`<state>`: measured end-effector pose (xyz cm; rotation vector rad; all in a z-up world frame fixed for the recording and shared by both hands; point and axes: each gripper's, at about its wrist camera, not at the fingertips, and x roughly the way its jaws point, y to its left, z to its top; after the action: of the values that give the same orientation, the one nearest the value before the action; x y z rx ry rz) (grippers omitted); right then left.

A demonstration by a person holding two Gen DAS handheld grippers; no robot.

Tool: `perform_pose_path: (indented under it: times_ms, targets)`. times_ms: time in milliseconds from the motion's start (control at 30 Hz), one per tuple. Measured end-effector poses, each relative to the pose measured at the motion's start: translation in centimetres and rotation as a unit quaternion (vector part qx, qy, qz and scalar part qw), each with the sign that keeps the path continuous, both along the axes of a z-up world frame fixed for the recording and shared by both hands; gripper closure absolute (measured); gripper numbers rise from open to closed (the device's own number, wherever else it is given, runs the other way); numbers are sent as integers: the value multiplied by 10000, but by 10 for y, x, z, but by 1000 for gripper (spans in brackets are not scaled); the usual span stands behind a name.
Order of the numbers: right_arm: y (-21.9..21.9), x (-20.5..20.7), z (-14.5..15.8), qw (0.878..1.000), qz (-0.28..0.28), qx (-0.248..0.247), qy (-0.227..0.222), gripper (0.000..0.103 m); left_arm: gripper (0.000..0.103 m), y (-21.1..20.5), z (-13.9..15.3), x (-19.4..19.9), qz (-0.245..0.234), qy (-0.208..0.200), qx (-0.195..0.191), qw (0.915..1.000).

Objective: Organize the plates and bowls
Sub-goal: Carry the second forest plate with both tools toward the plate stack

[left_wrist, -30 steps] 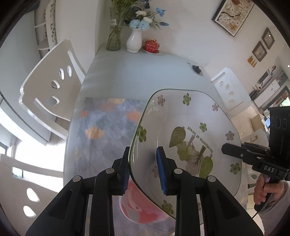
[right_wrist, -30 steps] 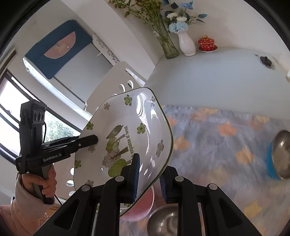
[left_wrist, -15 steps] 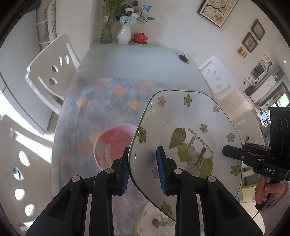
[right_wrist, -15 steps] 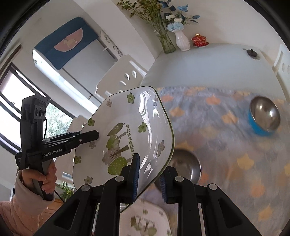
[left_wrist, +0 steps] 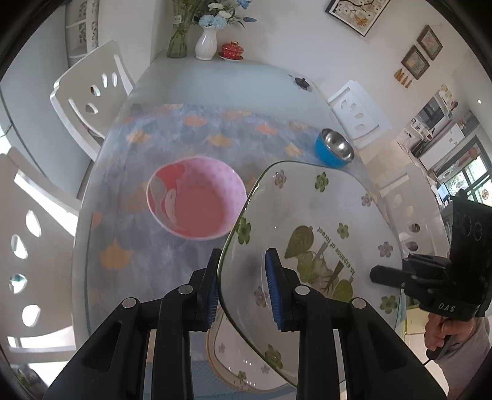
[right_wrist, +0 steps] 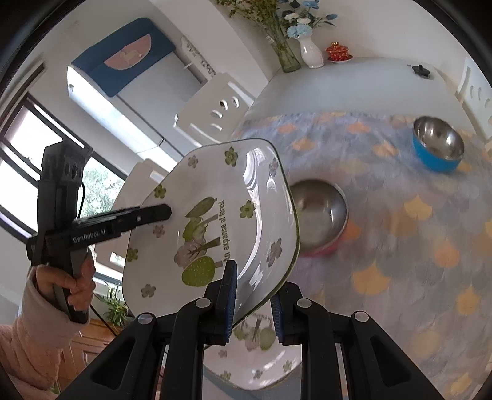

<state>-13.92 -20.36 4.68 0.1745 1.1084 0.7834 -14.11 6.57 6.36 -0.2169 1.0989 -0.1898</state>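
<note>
- The left tongs [left_wrist: 243,287] are clamped on one edge of the flowered plate [left_wrist: 310,234], blue pads on either face of its rim.
- The right tongs [right_wrist: 253,307] pinch the opposite edge of the same plate, nearly closed; two grips likely keep the wide, slippery dish from tipping.
- The plate hangs tilted in the air above a matching plate [right_wrist: 261,363] lying flat on the desk, probably the stack it is meant to join.
- Beyond stand a pink bowl [left_wrist: 196,200], a steel bowl with a red outside [right_wrist: 319,212] and a blue-sided steel bowl [right_wrist: 438,144], all apart.
- The desk [left_wrist: 233,83] carries a leaf-patterned cloth [left_wrist: 196,132]; vases of flowers [left_wrist: 206,43] stand at its far end, white chairs [left_wrist: 89,92] around, framed pictures [left_wrist: 358,12] on the wall.
</note>
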Motion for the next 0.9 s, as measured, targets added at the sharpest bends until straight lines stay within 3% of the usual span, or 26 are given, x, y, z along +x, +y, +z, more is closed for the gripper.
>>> perform_pose_path:
  times_ms: [300,467,667,900]
  targets:
    - [-5,-33,-38,9997,-6,-40,248,82,79,-7,-29,-36,-34,113,-45,9999]
    - [-6,-49,-61,9992,59,-129,382,82,79,-6,-53,-50,185,384,-258,9988]
    - [-5,-63,-89,9977,-9,-102,665,82,79,-9,-72,-61,220,541,-225,9980]
    - [-4,-71,-103,9969,-10,-165,767,82,79,-11,-87,-67,174,672,-170,9974]
